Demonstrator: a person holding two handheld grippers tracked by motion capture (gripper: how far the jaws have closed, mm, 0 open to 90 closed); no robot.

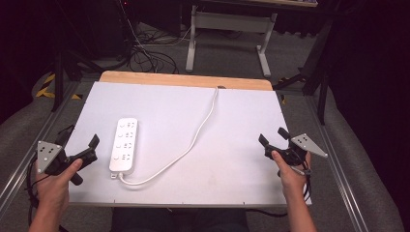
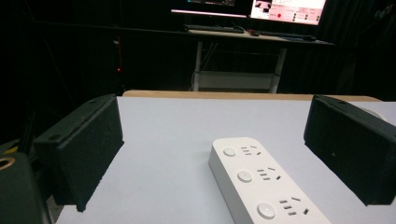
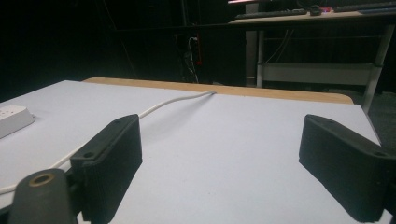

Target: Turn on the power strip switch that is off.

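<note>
Lying flat on the white table top (image 1: 232, 159), a white power strip (image 1: 124, 145) sits in the left half of the surface, its long axis running away from the person. Its white cable (image 1: 193, 140) leaves the near end, loops along the near part of the table and curves up to the far wooden edge (image 1: 186, 79).

The left gripper (image 1: 80, 142) is held at the table's left edge, just beside the strip's near end and not touching it. Its jaws stand spread wide with nothing between them; in the left gripper view the strip (image 2: 261, 186) lies ahead on the table, between and beyond the two black pads (image 2: 86, 149).

The right gripper (image 1: 274, 137) is held over the table's right edge, well apart from the strip. Its jaws are likewise spread and empty; the right gripper view shows bare table between the pads (image 3: 114, 158), with the cable (image 3: 159, 106) running across the far left and a corner of the strip (image 3: 14, 119) at the left edge.
</note>
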